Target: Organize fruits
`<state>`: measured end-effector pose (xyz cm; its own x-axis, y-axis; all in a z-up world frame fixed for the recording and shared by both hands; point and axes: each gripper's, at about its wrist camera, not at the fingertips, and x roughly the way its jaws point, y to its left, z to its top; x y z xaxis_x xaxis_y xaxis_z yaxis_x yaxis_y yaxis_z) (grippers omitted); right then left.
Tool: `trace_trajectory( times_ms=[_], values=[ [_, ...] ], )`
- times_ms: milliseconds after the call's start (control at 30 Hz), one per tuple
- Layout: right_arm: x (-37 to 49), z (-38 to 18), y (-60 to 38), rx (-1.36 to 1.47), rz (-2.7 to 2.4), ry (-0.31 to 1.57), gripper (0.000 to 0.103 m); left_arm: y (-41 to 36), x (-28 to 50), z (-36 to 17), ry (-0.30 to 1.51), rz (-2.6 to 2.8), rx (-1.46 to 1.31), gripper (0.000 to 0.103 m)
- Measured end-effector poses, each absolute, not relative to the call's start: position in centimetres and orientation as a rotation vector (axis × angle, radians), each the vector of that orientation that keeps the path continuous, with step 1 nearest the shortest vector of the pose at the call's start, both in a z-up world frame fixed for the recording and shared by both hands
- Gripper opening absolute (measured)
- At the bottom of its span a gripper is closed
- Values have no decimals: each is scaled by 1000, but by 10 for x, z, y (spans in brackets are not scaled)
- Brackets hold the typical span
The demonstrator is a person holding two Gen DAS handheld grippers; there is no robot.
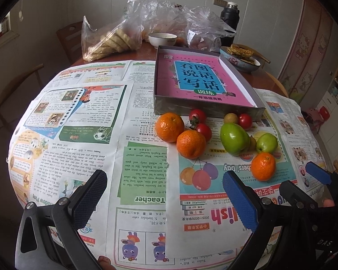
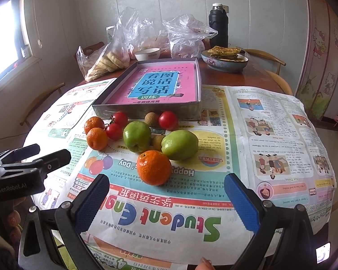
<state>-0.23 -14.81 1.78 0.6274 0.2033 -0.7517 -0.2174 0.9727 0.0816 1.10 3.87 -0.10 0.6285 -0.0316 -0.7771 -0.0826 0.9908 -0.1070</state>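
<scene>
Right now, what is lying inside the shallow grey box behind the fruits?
Inside the grey box lies one pink book with a blue title panel, flat and covering most of the floor. No fruit is in it. What lies under the book cannot be seen.

Three oranges, three tomatoes, two green fruits, perhaps two longans.
</scene>
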Motion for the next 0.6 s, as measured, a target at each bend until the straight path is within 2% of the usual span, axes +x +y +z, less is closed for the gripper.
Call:
trace_trajectory(
  times_ms=[333,600],
  values=[
    [10,2,-142,-9,277,908,102,38,35,-8,933,-52,-189,102],
    [23,-8,-135,-11,302,941,84,22,54,-19,969,-120,-168,96]
  ],
)
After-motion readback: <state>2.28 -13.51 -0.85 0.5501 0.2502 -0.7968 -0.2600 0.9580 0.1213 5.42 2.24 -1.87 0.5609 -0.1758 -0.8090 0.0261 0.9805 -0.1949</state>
